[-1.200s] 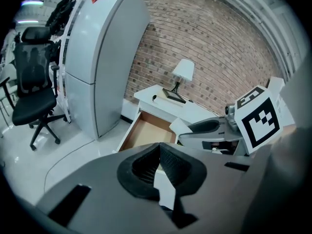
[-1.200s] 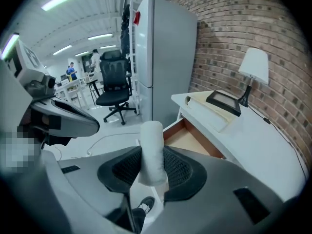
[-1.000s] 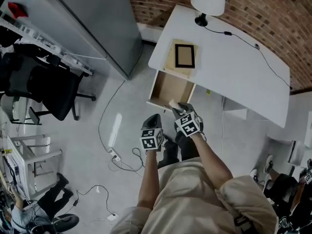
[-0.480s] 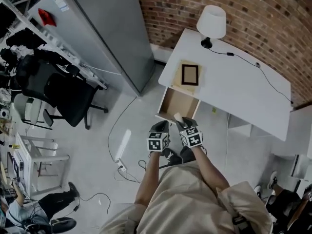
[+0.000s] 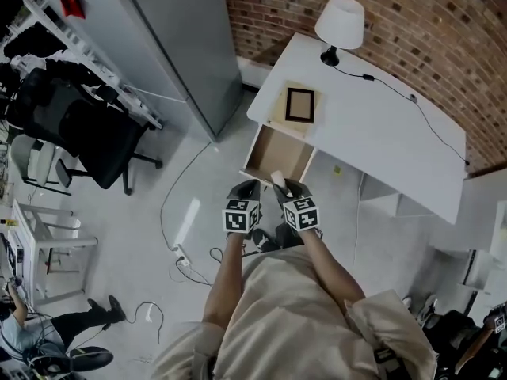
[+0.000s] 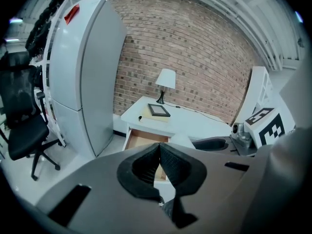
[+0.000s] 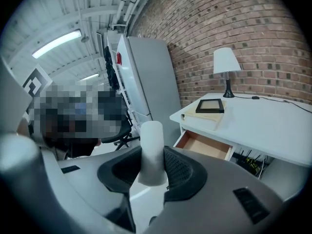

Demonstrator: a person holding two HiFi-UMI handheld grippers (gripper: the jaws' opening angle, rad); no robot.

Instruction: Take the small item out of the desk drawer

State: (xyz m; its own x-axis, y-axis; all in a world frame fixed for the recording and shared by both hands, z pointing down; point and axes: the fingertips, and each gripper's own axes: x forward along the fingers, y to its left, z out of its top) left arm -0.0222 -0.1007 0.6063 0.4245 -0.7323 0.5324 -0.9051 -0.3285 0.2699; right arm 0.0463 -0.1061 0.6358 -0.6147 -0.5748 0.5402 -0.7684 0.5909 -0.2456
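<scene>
The right gripper [image 7: 152, 172] clamps the white item [image 7: 151, 147], lifted out, just in front of the open drawer [image 5: 276, 150]. The left gripper [image 6: 160, 164] is closed, empty. Removal looks done; next probably setting the item down.

White desk [image 5: 380, 133], red-brown brick wall [image 5: 444, 22], black picture frame [image 5: 300, 104], white item [image 7: 151, 150], tan drawer [image 5: 277, 153]

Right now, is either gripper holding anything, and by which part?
The right gripper is shut on the small white cylinder, pinching its lower half; the upper end sticks out past the jaws. The left gripper is shut and empty.
</scene>
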